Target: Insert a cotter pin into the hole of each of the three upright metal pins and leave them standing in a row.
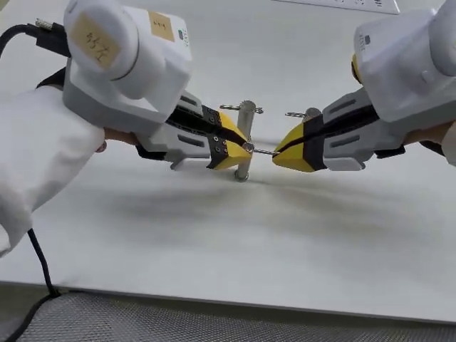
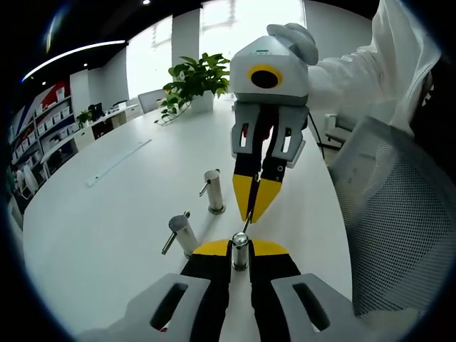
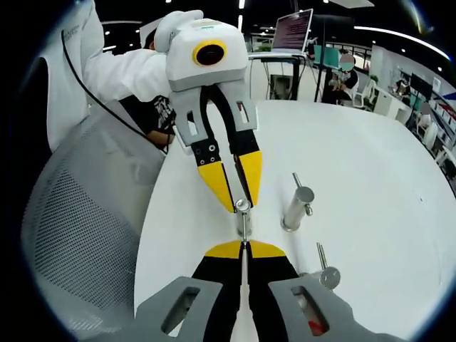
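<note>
My left gripper is shut on a short metal pin, held just above the white table. Opposite it, my right gripper is shut on a thin cotter pin, whose free end touches the held pin's side. In the left gripper view the held pin sits between my yellow jaws, with the right gripper close ahead. In the right gripper view the cotter pin reaches the pin. Two other metal pins stand upright behind, each with a cotter pin through its top.
A mesh chair sits at the table's near edge, and a black cable hangs over it. In the left gripper view, a long flat strip and a potted plant lie at the far end.
</note>
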{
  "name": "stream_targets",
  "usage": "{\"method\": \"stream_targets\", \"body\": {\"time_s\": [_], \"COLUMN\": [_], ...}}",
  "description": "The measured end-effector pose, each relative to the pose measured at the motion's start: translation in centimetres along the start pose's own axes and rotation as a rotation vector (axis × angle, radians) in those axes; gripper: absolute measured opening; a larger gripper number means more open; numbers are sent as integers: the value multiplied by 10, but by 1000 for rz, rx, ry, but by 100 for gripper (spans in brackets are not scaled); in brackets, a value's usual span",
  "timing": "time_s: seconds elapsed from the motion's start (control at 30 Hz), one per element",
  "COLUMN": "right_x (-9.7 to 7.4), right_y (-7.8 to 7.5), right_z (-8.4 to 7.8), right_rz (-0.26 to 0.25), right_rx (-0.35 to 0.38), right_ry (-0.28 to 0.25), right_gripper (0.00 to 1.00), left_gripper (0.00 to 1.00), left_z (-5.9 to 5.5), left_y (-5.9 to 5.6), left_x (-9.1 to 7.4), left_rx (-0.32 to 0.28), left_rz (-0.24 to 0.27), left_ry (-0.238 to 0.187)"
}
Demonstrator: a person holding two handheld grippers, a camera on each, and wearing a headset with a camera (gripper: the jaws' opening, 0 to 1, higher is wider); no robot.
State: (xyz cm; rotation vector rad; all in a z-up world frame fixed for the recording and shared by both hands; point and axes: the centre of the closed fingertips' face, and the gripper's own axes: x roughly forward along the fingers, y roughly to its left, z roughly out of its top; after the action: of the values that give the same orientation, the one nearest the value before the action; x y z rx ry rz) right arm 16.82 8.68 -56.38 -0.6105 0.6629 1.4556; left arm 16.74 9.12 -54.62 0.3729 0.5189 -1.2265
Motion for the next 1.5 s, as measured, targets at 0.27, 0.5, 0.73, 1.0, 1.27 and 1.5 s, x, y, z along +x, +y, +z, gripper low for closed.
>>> {"method": "stream_targets", "body": {"time_s": [0.27,0.5,0.73,1.0,1.27,1.5], "right_x": [9,13,14,10,5,5], "right_y": [-2,0,-2,-4,-5,-4], "right_z": [8,14,14,10,9,12], "right_rz": [8,12,21,23,9,10], "right_rx": [-10,-46,-95,-88,-71,-71], "right_ry": [-10,-3,16,25,24,15], "right_gripper": [0,0,0,2,1,0], "left_gripper": [6,6,6,6,6,6], "left_z": [1,1,-1,0,-1,0], "left_y": [-1,-2,-1,-2,-1,-2], "left_x": [1,1,-1,-1,-1,0], "left_rx": [1,6,7,5,9,15], "left_rz": [0,-1,-4,-4,-5,-4], "left_ry": [-1,0,1,5,10,12]}}
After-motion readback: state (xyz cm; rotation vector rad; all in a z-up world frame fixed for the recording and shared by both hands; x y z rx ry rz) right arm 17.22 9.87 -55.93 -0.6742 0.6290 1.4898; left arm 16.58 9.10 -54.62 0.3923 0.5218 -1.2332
